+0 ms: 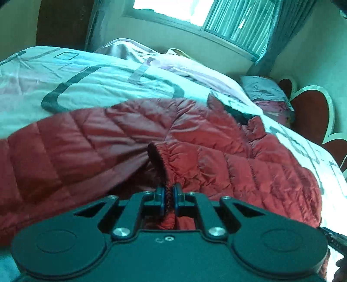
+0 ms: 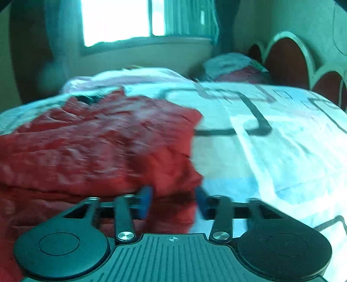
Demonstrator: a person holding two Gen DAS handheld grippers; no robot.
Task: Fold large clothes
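A dark red quilted jacket (image 1: pixel 86 134) lies spread over the bed. My left gripper (image 1: pixel 169 191) is shut on the gathered elastic cuff (image 1: pixel 160 158) of one sleeve, which stands up between its blue pads. In the blurred right wrist view the jacket (image 2: pixel 97 141) fills the left half. Its right-hand edge runs between the fingers of my right gripper (image 2: pixel 173 195), whose jaws stand apart around the fabric. The dark lining at the collar (image 1: pixel 236 112) shows on the far side.
The bed has a white cover (image 2: pixel 271 141) with grey line patterns. Bare cover lies to the right of the jacket. A pillow (image 1: pixel 260 89) and a red scalloped headboard (image 1: pixel 310 115) sit at the far right. A window (image 2: pixel 115 19) with curtains is behind the bed.
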